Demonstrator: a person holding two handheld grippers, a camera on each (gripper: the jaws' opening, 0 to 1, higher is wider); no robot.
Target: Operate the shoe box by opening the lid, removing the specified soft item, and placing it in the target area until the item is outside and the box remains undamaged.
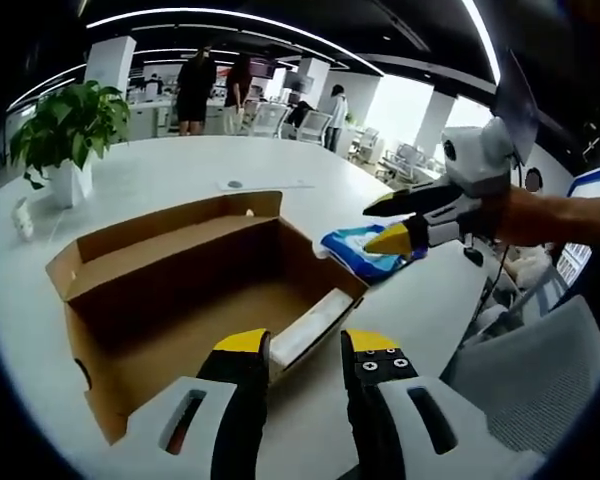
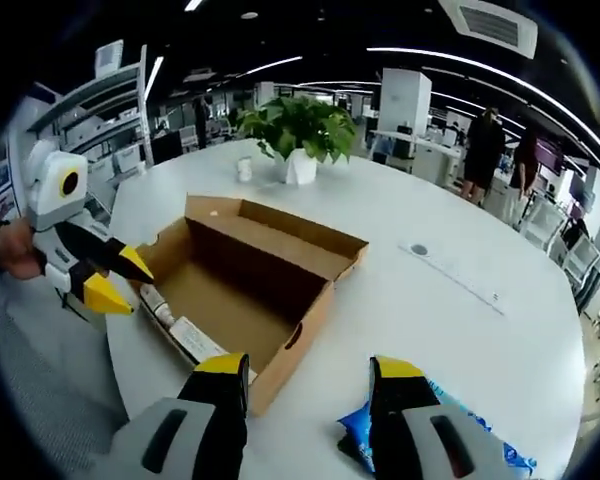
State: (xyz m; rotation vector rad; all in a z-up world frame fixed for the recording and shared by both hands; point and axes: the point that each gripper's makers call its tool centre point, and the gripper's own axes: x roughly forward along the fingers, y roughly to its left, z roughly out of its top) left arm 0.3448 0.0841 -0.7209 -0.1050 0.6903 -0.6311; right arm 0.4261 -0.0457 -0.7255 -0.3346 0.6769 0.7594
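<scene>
The brown cardboard shoe box (image 1: 180, 290) lies open on the white round table (image 1: 180, 165), its lid flap (image 1: 170, 222) folded back. White packing (image 1: 310, 325) lies along one inner wall. A blue soft item (image 1: 360, 252) rests on the table just outside the box. My right gripper (image 1: 378, 226) hovers open right over it; in the right gripper view that item (image 2: 460, 425) shows partly behind my right gripper (image 2: 308, 370). My left gripper (image 1: 306, 350) is open at the box's near wall, and appears (image 2: 120, 278) beside the box (image 2: 250, 285).
A potted plant (image 1: 70, 130) (image 2: 300, 130) stands near the table's edge, a small white object (image 2: 243, 170) beside it. A thin flat strip (image 2: 450, 275) lies on the table. A grey chair (image 1: 530, 370) is close by. People (image 1: 195, 90) stand far back.
</scene>
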